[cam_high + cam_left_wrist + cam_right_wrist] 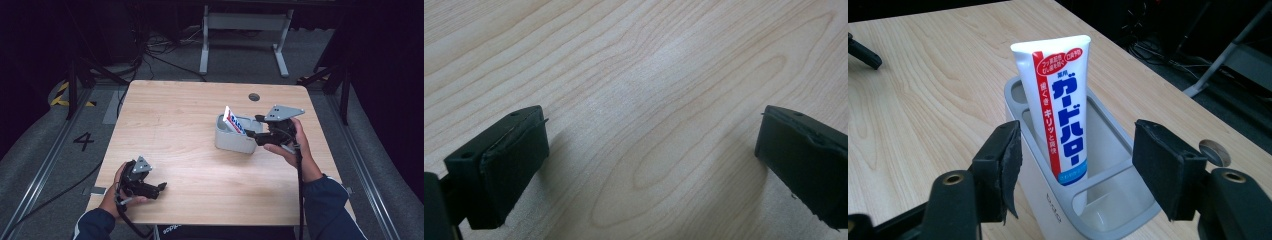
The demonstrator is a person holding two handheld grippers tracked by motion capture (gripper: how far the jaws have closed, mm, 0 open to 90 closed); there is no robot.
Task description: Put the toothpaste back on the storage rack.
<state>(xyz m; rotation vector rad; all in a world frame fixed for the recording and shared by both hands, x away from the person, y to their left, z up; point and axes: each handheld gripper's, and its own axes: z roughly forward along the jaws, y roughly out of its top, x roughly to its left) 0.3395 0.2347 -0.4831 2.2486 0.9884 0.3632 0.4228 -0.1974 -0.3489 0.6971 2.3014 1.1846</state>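
Right gripper view: one toothpaste tube (1060, 107), white with a red stripe and blue lettering, stands crimped end up in one grey holder (1098, 200), leaning against a divider in a far compartment. The holder's walls and divider carry it, so it needs no grip to stay upright. The right gripper (1075, 172) has its jaws set apart on either side of the holder's near end, pads off the tube and nothing held between them; that looks like a release after dropping the tube in, my judgement only.

High view puts the holder right of centre on the wooden table (175, 130), tube poking out the top, right gripper (255, 131) level at its right side. The left gripper (159, 189) sits low near the front-left edge, well apart from the holder, probably parked since the job needs one hand.

Left gripper view: jaws wide apart over bare wood, holding nothing.

Count: one tube, one holder, two grippers, one table.
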